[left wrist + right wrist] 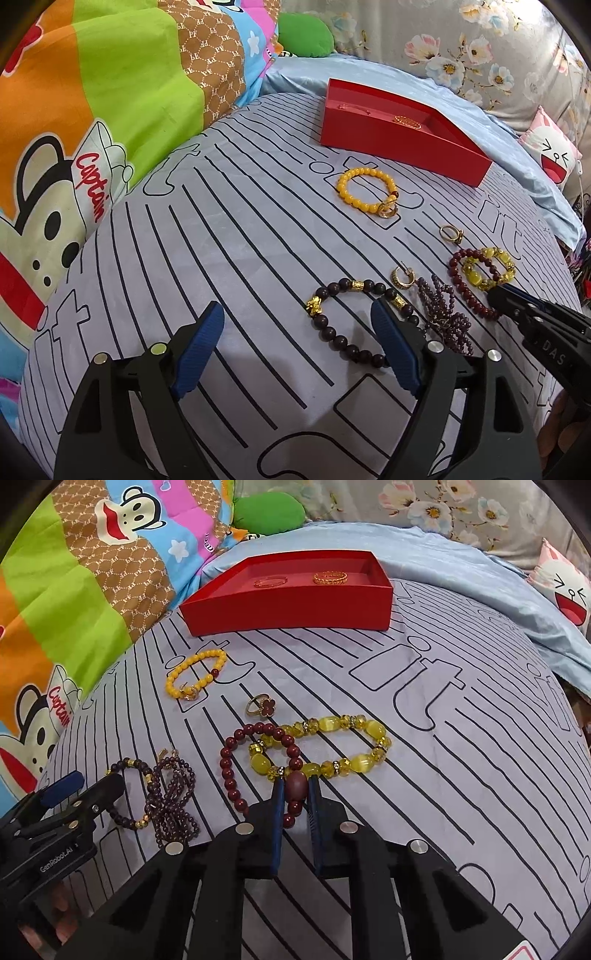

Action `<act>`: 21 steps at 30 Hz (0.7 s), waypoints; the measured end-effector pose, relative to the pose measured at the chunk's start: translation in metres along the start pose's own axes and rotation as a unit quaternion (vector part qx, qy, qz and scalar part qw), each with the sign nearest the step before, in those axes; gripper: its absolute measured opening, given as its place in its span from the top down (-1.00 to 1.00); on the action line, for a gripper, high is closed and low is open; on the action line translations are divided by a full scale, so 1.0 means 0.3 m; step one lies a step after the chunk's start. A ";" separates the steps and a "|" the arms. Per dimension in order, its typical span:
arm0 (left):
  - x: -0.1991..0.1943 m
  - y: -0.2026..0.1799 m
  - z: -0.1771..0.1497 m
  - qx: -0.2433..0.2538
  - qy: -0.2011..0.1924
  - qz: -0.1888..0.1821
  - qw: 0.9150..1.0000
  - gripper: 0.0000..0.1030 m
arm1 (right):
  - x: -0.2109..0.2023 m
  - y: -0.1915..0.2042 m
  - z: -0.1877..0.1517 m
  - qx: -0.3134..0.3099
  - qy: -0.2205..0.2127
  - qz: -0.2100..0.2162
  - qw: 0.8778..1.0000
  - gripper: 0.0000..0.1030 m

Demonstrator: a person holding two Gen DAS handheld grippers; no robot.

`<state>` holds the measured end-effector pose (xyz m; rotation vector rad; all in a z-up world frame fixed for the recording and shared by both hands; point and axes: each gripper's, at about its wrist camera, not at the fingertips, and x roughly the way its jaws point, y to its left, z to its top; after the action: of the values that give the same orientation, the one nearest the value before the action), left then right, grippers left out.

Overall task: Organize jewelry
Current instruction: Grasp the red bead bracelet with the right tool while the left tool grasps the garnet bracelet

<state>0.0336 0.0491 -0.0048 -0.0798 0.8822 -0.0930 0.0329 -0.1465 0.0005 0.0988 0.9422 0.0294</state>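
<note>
A bedroom at home: ahead of the grippers spreads a grey striped bedsheet (424,716), with a cartoon-monkey quilt (92,122) heaped to their left, a floral cover (461,48) beyond, and a laughing-face cushion (565,590) far right.

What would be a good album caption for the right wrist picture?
Right gripper pinches the red bead bracelet lying over a yellow bracelet, red tray beyond.

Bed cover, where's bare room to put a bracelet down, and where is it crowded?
Free: the striped cover right of the yellow glass bracelet, and the stretch left of the orange bracelet toward the cartoon quilt. Crowded: around the right gripper, where red bracelet, purple strand and ring cluster.
</note>
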 end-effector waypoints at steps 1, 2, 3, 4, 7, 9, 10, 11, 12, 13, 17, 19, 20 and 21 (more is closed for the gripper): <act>-0.007 -0.005 -0.002 0.003 -0.004 0.001 1.000 -0.51 | -0.006 -0.006 -0.002 0.002 0.000 0.001 1.000 0.77; -0.011 -0.008 -0.001 0.004 -0.007 0.001 1.000 -0.51 | -0.014 -0.010 -0.005 0.005 -0.001 0.002 1.000 0.77; -0.019 -0.012 -0.003 0.003 -0.011 0.000 1.000 -0.51 | -0.024 -0.017 -0.008 0.008 -0.002 0.002 1.000 0.77; -0.027 -0.018 -0.006 0.001 -0.012 -0.007 1.000 -0.51 | -0.034 -0.026 -0.012 0.012 -0.003 0.003 1.000 0.77; -0.044 -0.051 -0.018 0.002 -0.004 -0.031 1.000 -0.51 | -0.056 -0.052 -0.024 0.022 -0.002 0.003 1.000 0.77; -0.055 -0.087 -0.024 0.014 -0.002 -0.043 0.999 -0.51 | -0.070 -0.070 -0.032 0.029 -0.002 0.005 1.000 0.77; -0.057 -0.103 -0.024 0.021 -0.003 -0.046 0.999 -0.51 | -0.078 -0.077 -0.036 0.032 -0.003 0.005 0.999 0.77; -0.060 -0.126 -0.025 0.030 -0.002 -0.050 0.998 -0.50 | -0.084 -0.082 -0.039 0.034 -0.003 0.005 0.999 0.77; -0.061 -0.146 -0.024 0.036 -0.002 -0.055 0.998 -0.50 | -0.089 -0.086 -0.041 0.035 -0.003 0.004 0.999 0.77; -0.059 -0.160 -0.024 0.040 -0.001 -0.058 0.998 -0.50 | -0.092 -0.089 -0.043 0.037 -0.003 0.004 0.999 0.77; -0.037 -0.220 -0.013 0.056 0.005 -0.067 0.996 -0.37 | -0.099 -0.099 -0.051 0.041 0.000 0.007 0.999 0.77; -0.014 -0.240 -0.006 0.059 0.011 -0.068 0.996 -0.25 | -0.101 -0.103 -0.054 0.043 0.000 0.009 0.999 0.77; -0.005 -0.245 -0.005 0.060 0.015 -0.070 0.996 -0.16 | -0.102 -0.105 -0.056 0.043 0.000 0.009 0.999 0.77; 0.008 -0.249 -0.003 0.058 0.022 -0.071 0.995 -0.13 | -0.102 -0.107 -0.058 0.044 0.000 0.010 0.999 0.77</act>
<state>0.0306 -0.0252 0.0008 -0.0315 0.9123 -0.2807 0.0003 -0.1792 0.0121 0.1902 0.9429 0.0072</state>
